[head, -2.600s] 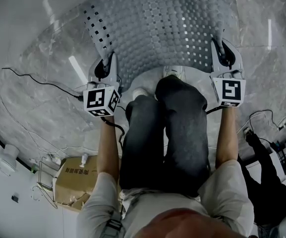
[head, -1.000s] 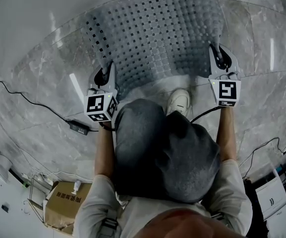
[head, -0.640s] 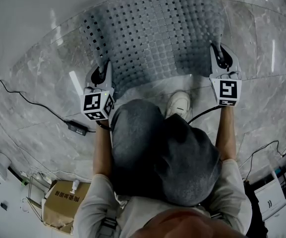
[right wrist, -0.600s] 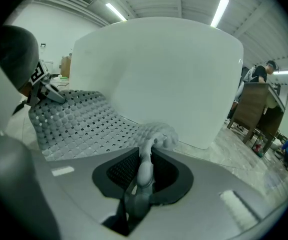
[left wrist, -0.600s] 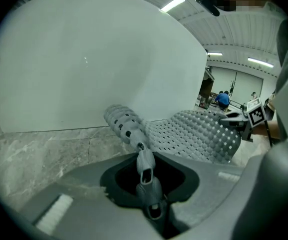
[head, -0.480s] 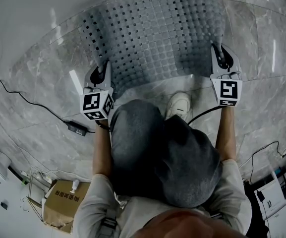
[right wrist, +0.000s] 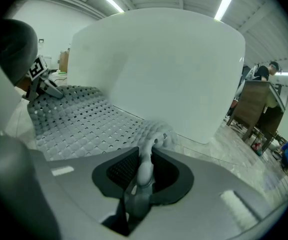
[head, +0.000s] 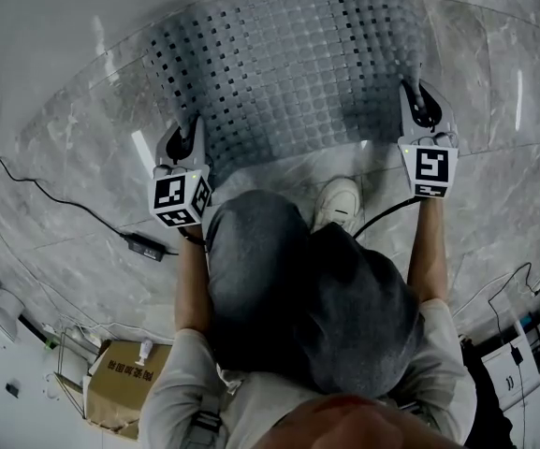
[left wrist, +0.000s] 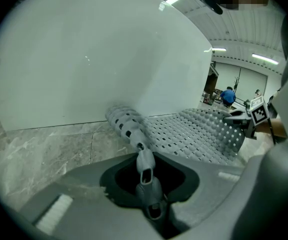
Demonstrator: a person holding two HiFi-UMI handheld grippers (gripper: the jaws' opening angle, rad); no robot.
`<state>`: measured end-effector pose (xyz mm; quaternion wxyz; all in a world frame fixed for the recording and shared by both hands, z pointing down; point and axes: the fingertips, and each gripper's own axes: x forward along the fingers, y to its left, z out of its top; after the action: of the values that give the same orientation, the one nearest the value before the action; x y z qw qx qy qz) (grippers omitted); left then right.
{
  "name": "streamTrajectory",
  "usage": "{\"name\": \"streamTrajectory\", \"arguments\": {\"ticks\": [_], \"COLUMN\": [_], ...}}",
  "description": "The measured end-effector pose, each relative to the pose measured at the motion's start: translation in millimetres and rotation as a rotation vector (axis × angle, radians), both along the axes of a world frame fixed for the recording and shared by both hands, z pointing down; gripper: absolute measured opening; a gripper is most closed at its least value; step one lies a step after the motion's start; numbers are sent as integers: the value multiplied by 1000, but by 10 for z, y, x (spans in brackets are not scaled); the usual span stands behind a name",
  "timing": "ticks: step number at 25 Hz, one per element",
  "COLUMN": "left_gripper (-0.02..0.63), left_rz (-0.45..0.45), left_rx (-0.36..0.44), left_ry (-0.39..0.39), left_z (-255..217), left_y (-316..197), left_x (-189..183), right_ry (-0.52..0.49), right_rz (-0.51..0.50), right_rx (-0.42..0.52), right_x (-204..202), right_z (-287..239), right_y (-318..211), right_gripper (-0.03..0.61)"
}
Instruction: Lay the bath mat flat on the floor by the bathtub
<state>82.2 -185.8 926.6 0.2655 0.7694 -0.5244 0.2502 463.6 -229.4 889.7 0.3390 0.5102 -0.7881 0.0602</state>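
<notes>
Grey rubber, studded and punched with small holes, the bath mat (head: pixel 288 73) sits lower than it did a couple of seconds ago. Then we stood over it and it hung from our grippers. Now we crouch, and both near corners have sunk towards the marble floor (head: pixel 64 157). The mat's far part already rests on the floor right against the white bathtub (head: pixel 73 17). The near edge is the only part we judge to be off the ground, so the laying is nearly done, and the mat looks square to the tub.

The left gripper (head: pixel 184 131) has the mat's near left corner. In the left gripper view its jaws stand only a little apart, pinched on a curled strip of mat edge (left wrist: pixel 134 129) that runs out from between them. The right gripper (head: pixel 417 99) does the same at the near right corner, with its jaws closed onto a folded bit of the rim (right wrist: pixel 153 136). Neither grip has loosened in the last second.

Our shoe (head: pixel 337 199) stands just near of the mat's near edge, between the two grippers, and is clear of the mat. What remains, as we judge it, is to lower both corners together and let go, watching that the curled corners settle flat.
</notes>
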Motion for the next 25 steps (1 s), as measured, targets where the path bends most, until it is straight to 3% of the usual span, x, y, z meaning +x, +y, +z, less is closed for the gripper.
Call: {"name": "streamTrajectory", "arguments": {"ticks": [12, 23, 25], "left_gripper": [64, 64, 64], "left_rz": [-5, -2, 0], "left_rx": [-10, -7, -4], "left_ry": [1, 13, 17], "left_z": [64, 62, 51], "left_y": [-30, -30, -27], "left_x": [1, 10, 15], "right_ry": [106, 191, 201], "right_rz": [29, -43, -48], "right_rx": [-20, 24, 23], "right_x": [40, -125, -140], "right_z": [146, -16, -32], "right_y": [-78, -20, -9], "right_gripper": [113, 152, 203]}}
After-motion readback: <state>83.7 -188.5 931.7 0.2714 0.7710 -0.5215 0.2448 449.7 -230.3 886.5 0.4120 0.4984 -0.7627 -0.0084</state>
